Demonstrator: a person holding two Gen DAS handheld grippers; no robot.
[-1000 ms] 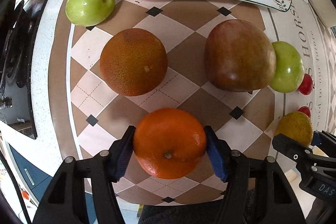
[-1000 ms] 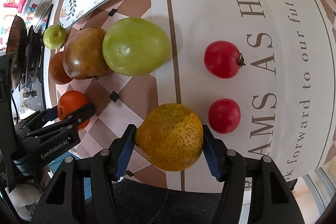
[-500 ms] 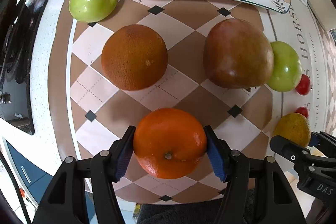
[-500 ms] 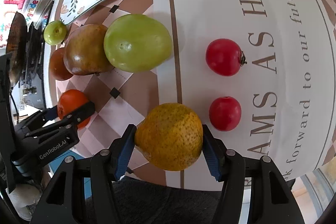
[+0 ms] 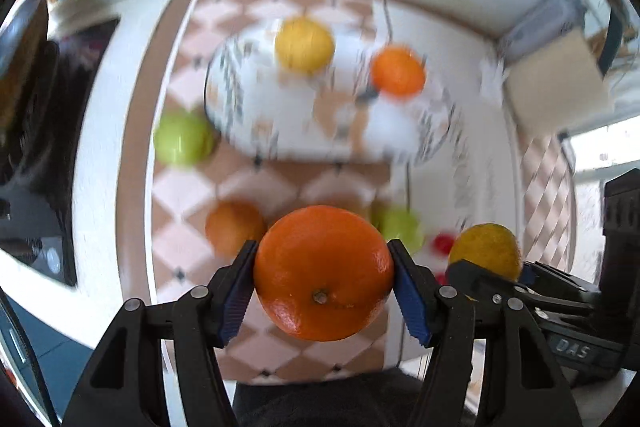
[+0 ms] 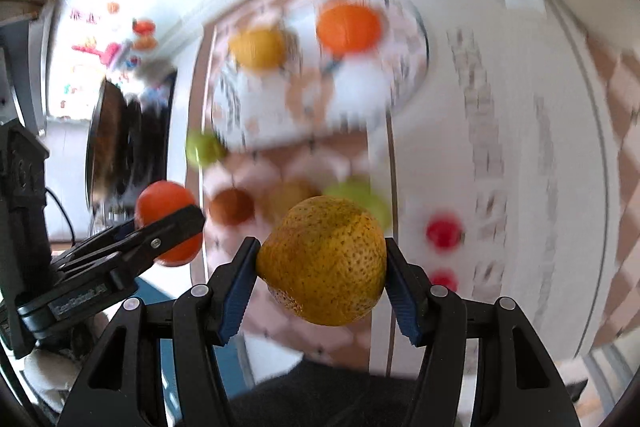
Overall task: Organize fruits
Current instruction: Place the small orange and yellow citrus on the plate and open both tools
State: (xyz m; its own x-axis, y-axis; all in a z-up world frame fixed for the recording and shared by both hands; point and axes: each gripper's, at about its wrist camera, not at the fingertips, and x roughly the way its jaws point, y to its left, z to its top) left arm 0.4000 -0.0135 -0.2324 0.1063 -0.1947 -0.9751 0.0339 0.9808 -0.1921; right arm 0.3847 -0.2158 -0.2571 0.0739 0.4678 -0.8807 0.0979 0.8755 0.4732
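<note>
**Both grippers carry fruit above the mat**

We see the left gripper (image 5: 322, 277) pinching an orange (image 5: 323, 273) across its middle, the right gripper (image 6: 321, 263) pinching a speckled pear (image 6: 326, 259) at its widest part. Both held clear of the table. Firm, roundish, moderately heavy; the pear probably bruises easier. The plate (image 5: 240, 107) beyond is blurred.

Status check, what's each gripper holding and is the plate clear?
Left hand-held gripper shut on orange. Right hand-held gripper shut on pear. Plate holds two fruits; room left.
</note>
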